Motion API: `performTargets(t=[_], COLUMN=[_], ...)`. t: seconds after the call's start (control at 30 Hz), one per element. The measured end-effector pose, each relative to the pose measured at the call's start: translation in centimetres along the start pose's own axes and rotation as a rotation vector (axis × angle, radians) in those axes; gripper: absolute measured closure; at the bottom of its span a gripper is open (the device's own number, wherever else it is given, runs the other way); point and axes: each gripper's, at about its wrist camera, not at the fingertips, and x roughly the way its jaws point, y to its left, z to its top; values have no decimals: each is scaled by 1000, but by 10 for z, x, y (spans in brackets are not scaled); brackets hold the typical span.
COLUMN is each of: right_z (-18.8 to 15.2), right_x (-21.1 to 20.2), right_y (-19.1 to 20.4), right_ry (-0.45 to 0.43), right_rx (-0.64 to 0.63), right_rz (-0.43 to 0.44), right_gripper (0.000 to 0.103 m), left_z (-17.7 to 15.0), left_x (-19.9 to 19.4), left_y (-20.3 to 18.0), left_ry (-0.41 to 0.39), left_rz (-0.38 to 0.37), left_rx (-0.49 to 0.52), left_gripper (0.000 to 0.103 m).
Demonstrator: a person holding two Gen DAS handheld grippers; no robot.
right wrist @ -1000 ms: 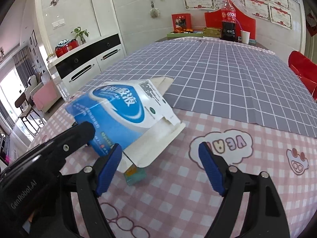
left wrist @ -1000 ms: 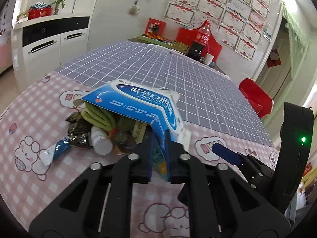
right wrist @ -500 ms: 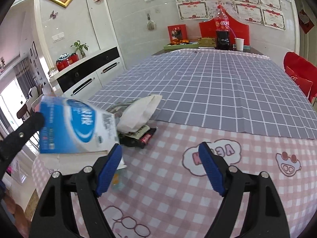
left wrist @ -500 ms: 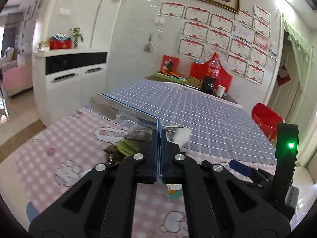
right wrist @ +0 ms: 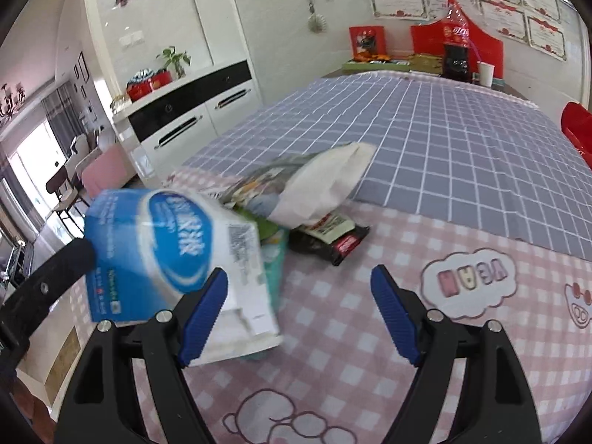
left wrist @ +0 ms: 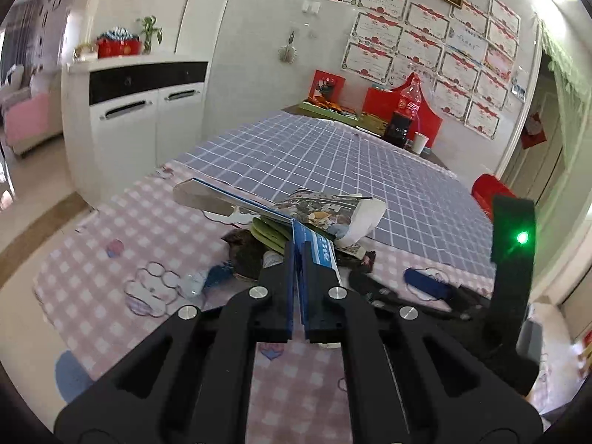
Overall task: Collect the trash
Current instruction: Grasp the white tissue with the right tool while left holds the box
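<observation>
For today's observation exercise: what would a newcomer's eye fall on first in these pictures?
First, the blue-and-white carton, lifted at the left of the right wrist view, pinched by the shut left claw. Behind it a trash heap lies where pink check meets the grey grid cloth. The right claw hangs open, empty.

Bright daylight from window [right wrist: 22, 170] at left; fisheye-curved dark edges; blue box [right wrist: 155, 251] motion-blurred.

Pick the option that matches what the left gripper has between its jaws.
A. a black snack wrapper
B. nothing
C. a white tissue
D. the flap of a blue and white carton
D: in the left wrist view the left gripper is shut on a flap of the blue and white carton, which hangs above the trash pile.
</observation>
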Motion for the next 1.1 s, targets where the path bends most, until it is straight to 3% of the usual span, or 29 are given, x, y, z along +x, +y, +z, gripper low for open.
performTargets(t=[0.17,0.47,0.6,0.87,1.1], right_z=[-5,-9,-5,18,36], right_x=[6,12,13,10,35], right_y=[-2,-8,-12,-26,-46], right_ry=[21,42,39,-12,-18], right_rx=[4,21,27,108,265], right_rz=[-3,-4,-1,21,83], right_gripper=[25,25,25,25,25], left_z=[-2,-10,-10,11,26], left_x=[20,52,41,-8,-2], left_y=[3,2,-1,-4,11], left_ry=[55,127,50,-169,-197], left_rz=[-56,-82,-70,49,215], left_rx=[-44,-79,-58,22,48], left_gripper=[97,93,96,100,100])
